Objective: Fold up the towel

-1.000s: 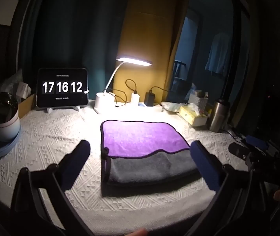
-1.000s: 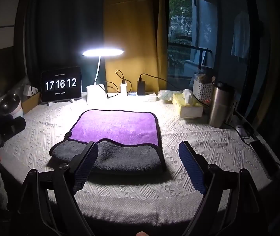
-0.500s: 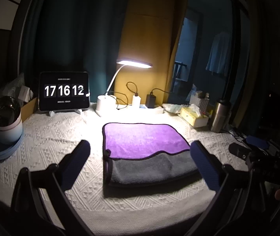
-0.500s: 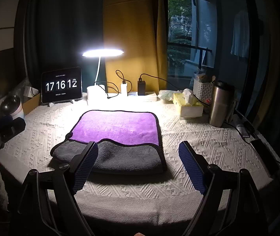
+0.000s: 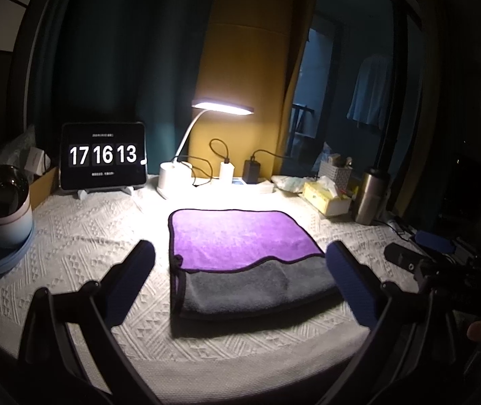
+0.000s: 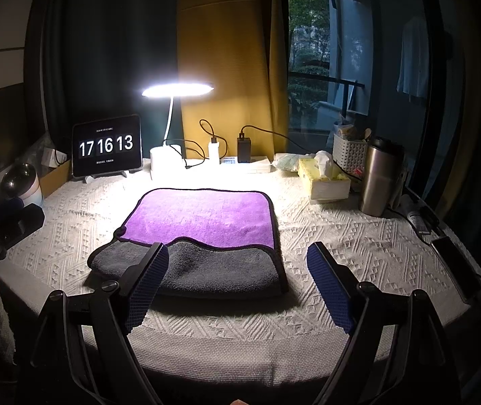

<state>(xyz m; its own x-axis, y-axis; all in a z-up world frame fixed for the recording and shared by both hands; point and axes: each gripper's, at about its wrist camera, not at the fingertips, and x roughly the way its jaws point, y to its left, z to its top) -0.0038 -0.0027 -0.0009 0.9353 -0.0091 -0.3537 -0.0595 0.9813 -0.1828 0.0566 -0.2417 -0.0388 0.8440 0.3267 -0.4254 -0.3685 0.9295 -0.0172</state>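
Note:
A purple and grey towel (image 5: 244,253) lies on the white textured tablecloth (image 5: 82,246), its near grey part folded up over the purple face. It also shows in the right wrist view (image 6: 203,233). My left gripper (image 5: 240,270) is open and empty, held above the table's front edge with its fingers either side of the towel. My right gripper (image 6: 237,270) is open and empty, held over the towel's near right part. The right gripper's body shows at the left view's right edge (image 5: 443,270), the left gripper's body at the right view's left edge (image 6: 7,226).
At the back stand a tablet clock (image 5: 104,155), a lit desk lamp (image 5: 222,108), chargers (image 5: 250,170), a tissue box (image 5: 326,197) and a steel flask (image 5: 370,195). A white and blue pot (image 5: 2,206) sits far left. A phone (image 6: 456,263) lies at the right edge.
Both grippers have drawn back and risen slightly, so the towel looks a little farther. The clock has changed from 17:16:12 to 17:16:13. The towel has not moved.

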